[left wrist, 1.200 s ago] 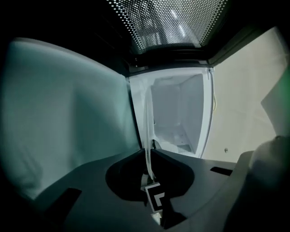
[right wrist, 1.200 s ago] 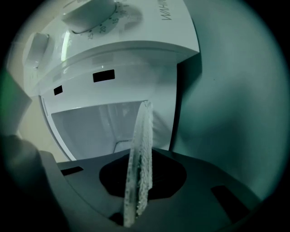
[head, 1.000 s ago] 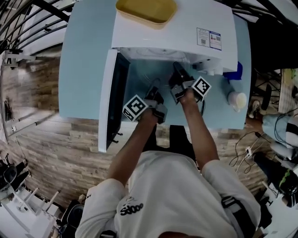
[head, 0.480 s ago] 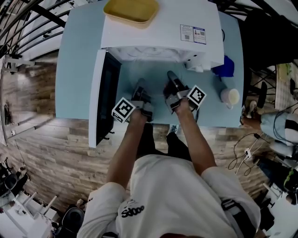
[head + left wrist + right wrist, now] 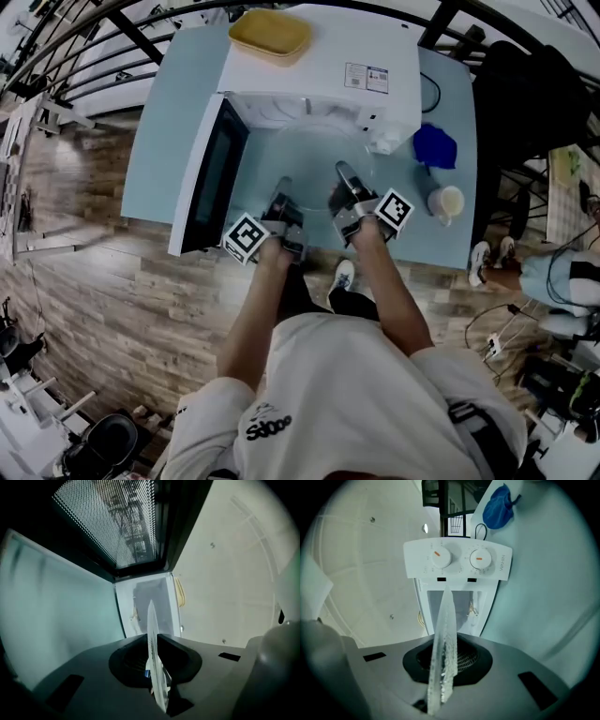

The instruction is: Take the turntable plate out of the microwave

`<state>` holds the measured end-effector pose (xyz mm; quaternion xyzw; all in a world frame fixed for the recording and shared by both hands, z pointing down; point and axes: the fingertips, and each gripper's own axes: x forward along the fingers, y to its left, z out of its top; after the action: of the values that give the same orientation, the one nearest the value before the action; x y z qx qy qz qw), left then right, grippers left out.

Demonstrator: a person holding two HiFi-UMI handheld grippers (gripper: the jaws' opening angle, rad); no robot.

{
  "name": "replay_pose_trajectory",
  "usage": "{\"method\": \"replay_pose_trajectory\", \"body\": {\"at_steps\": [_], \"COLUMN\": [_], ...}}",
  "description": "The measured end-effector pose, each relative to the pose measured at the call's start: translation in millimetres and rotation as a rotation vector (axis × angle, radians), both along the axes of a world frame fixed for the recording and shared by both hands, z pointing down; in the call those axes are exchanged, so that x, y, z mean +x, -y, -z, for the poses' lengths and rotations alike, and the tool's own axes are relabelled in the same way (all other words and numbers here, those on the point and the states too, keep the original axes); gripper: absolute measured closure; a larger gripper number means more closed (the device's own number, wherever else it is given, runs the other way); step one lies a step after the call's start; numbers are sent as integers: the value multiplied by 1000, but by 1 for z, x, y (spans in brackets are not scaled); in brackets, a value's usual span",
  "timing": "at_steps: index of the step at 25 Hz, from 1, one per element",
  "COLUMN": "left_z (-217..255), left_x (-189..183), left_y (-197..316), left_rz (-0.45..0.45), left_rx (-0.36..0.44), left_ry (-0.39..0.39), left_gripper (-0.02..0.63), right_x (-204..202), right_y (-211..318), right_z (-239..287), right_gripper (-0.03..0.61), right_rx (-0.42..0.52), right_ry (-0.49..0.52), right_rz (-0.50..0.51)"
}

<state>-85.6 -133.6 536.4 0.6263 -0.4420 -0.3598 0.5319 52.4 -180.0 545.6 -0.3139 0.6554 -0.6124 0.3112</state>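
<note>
Open microwave door (image 5: 214,178) left, cup (image 5: 446,202) and cloth (image 5: 433,147) right

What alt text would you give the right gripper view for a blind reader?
A clear glass plate, seen edge-on, is clamped between the jaws of the right tool. Beyond it is a white microwave panel with two orange-marked dials, and a blue cloth lies on the pale blue table.
</note>
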Motion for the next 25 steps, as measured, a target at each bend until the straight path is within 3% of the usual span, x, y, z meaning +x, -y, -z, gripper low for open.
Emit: {"method": "replay_pose_trajectory", "body": {"at_steps": [6, 15, 19, 25], "left_z": [22, 102, 131, 183], "left_x": [18, 50, 61, 81], "left_y": [-55, -97, -112, -133], "left_rz": [14, 12, 12, 15], "left_rx": [1, 173, 198, 296], "left_ry": [42, 17, 38, -37], "left_gripper": [555, 555, 555, 555], "right_x": [19, 45, 57, 70], "right_y": [-48, -90, -103, -124], "right_z": [35, 114, 148, 198], "right_gripper": [561, 561, 561, 560], "right_rx": [57, 195, 238, 302], "right_ry": [-18, -12, -27, -40], "right_rz": [37, 68, 78, 93]}}
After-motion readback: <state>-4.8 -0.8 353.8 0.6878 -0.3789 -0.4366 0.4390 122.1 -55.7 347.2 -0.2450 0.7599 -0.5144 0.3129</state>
